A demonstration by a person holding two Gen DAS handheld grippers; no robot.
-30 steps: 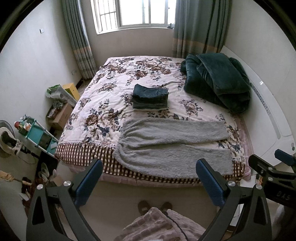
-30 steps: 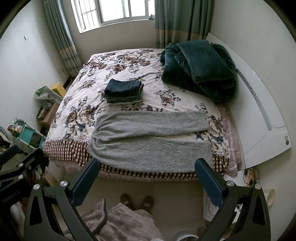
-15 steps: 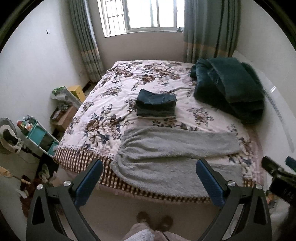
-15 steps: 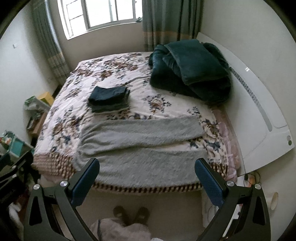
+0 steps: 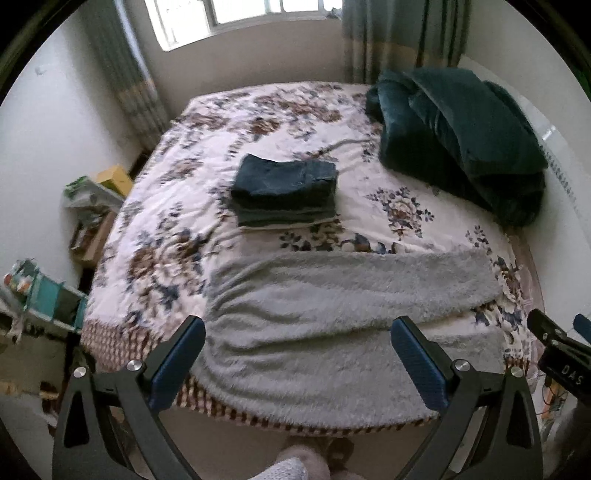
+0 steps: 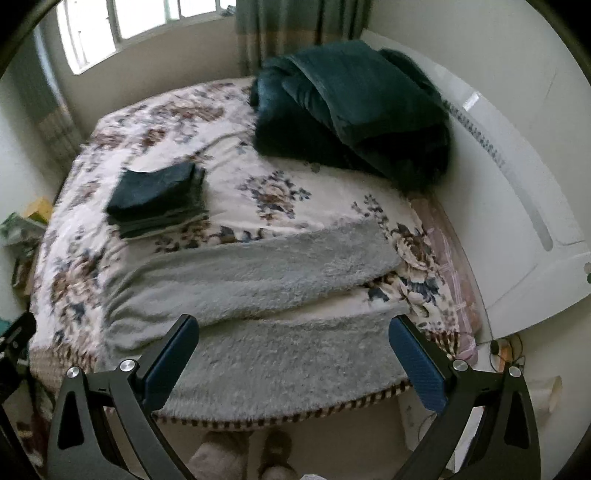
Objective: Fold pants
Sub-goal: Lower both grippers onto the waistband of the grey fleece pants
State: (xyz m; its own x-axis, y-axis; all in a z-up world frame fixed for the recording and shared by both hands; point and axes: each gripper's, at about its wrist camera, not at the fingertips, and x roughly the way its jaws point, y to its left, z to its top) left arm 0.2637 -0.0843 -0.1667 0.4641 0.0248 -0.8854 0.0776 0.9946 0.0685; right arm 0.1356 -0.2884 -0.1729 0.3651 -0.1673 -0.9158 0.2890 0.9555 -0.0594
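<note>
Grey fleece pants (image 5: 332,321) lie flat on the floral bed (image 5: 177,236), folded jeans (image 5: 286,194) at 12 o'clock; we hold left claw (image 5: 297,363) and right claw (image 6: 293,360) spread wide, empty.

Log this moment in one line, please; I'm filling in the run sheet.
phase: approach | left gripper: open, empty | right gripper: open, empty | grey pants: flat, unfolded, bed's near edge | folded dark stack: behind

Daylight pours from the overexposed window (image 5: 240,18) beyond the bed's (image 5: 295,110) far edge; the room is dim, everything smeared by motion blur, with fisheye bending at the borders.
</note>
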